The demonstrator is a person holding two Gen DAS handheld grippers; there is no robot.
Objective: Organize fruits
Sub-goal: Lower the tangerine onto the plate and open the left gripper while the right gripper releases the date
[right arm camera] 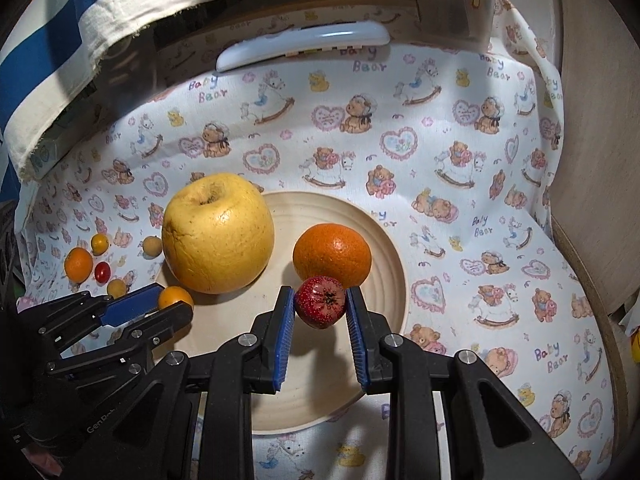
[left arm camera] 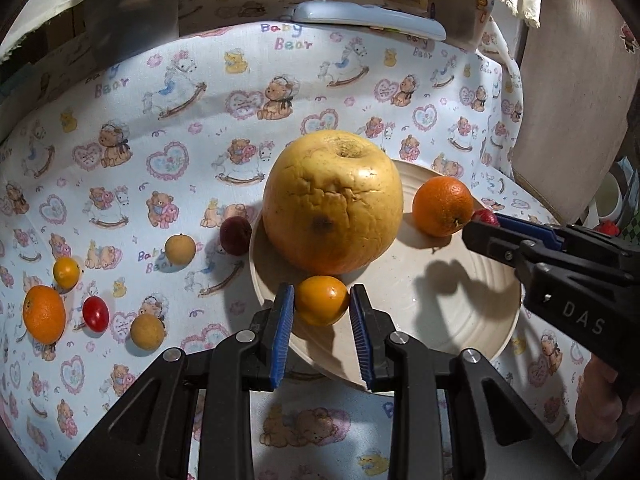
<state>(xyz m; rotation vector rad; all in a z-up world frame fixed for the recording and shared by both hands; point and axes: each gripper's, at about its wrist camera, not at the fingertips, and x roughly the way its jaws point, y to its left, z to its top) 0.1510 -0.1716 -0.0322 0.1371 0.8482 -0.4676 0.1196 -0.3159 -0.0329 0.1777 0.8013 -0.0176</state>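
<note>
My left gripper [left arm camera: 322, 300] is clamped on a small orange fruit [left arm camera: 321, 300], blue pads pressing both its sides, low in the centre of the left wrist view and over the near part of the cream plate [left arm camera: 460, 320]; my right gripper [right arm camera: 320, 302] is closed tight on a red speckled fruit [right arm camera: 320, 301], also low in the centre of its own view, above the plate's middle. On the plate I see a big yellow wrinkled fruit [left arm camera: 332, 202] at mid-frame and an orange [left arm camera: 442, 206] to its right, the two apart; a dark red fruit [left arm camera: 236, 236] lies just off the plate's left rim. At the lower left of the left view, on the bear-print cloth [left arm camera: 180, 120], lie two tan round fruits [left arm camera: 180, 249], a small yellow-orange one [left arm camera: 66, 272], a second orange [left arm camera: 44, 314] and a red cherry tomato [left arm camera: 96, 313]; a white remote [left arm camera: 368, 20] sits at the top.
</note>
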